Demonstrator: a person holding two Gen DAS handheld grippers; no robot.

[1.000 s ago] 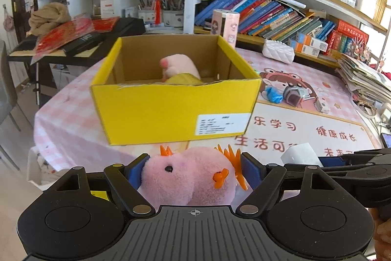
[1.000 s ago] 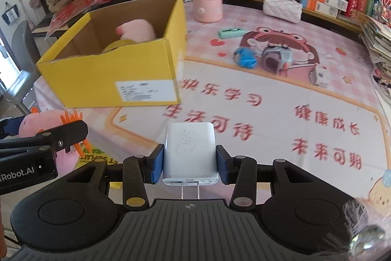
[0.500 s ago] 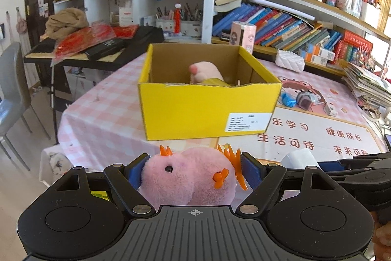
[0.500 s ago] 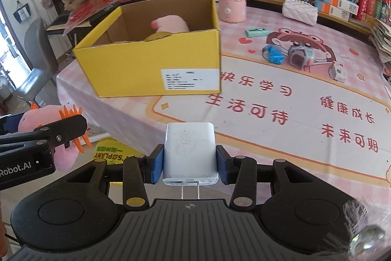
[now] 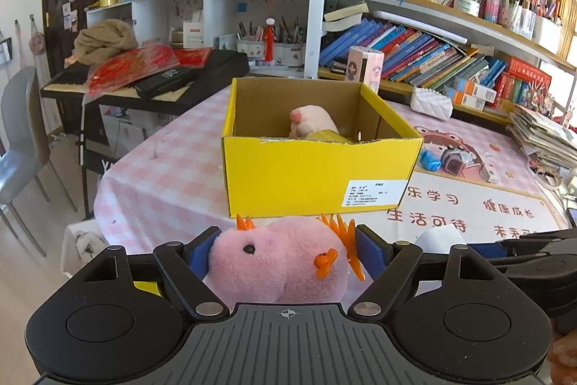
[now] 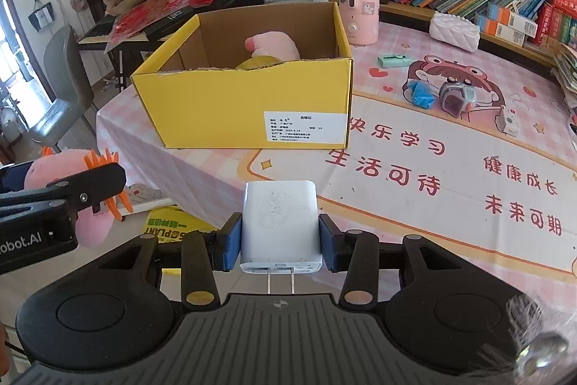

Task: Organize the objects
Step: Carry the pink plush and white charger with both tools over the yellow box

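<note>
While both items are carried clear of the table edge, the pink plush toy is clamped between the blue pads of the left gripper, and the white charger is pinched at its sides by the right gripper, prongs turned back toward the camera; each grip is narrow and loaded, presumably so that both can be delivered in one approach. The yellow box is taken as the landmark: it stands open-topped on the checked tablecloth, with another pink plush already inside, which suggests it is the collecting place. Both held items are near its labelled front wall, below the rim. Compared with the earlier frames, the box is seen smaller and farther off, while both grasps are unchanged.
</note>
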